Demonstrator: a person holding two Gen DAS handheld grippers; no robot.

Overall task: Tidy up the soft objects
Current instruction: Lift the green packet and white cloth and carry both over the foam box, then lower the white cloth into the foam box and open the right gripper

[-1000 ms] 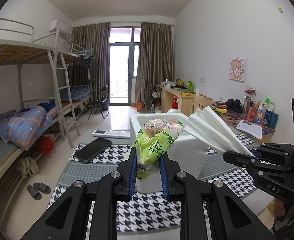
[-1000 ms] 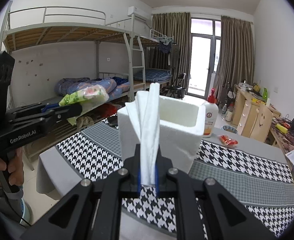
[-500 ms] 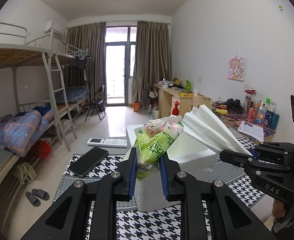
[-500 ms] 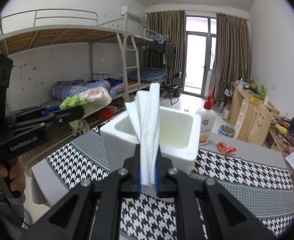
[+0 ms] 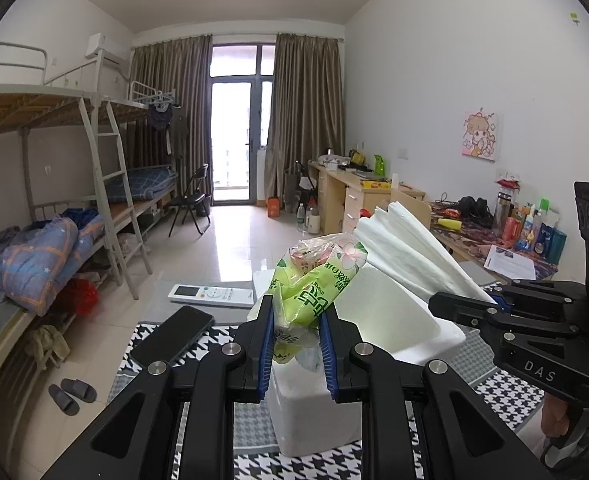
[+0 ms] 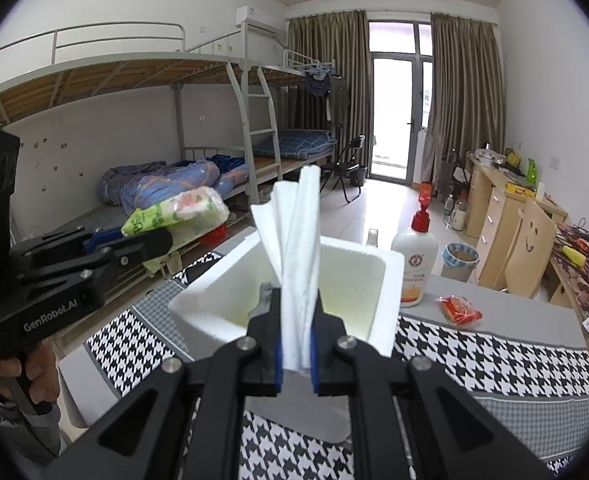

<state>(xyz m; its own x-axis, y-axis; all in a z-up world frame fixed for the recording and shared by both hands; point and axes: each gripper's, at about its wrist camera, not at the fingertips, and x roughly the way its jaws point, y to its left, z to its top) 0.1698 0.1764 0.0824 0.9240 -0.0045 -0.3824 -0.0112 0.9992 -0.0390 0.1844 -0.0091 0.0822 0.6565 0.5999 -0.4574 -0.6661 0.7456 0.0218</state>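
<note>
My left gripper [image 5: 296,320] is shut on a green tissue pack [image 5: 318,276], held above the near rim of a white foam box [image 5: 378,316]. The pack also shows in the right wrist view [image 6: 178,212]. My right gripper [image 6: 296,320] is shut on a folded white cloth [image 6: 298,248], which stands upright over the open foam box [image 6: 358,280]. The cloth shows at right in the left wrist view [image 5: 410,252]. The box looks empty inside and stands on the houndstooth tablecloth [image 6: 494,364].
A black phone [image 5: 170,336] and a white remote [image 5: 210,294] lie on the table's far left. A lotion bottle [image 6: 414,264] and a red snack packet [image 6: 458,310] stand beyond the box. Bunk beds [image 6: 154,120] are at left, desks [image 6: 506,216] at right.
Both grippers have risen and moved forward over the foam box, so I see into its opening. Each still holds its object.
</note>
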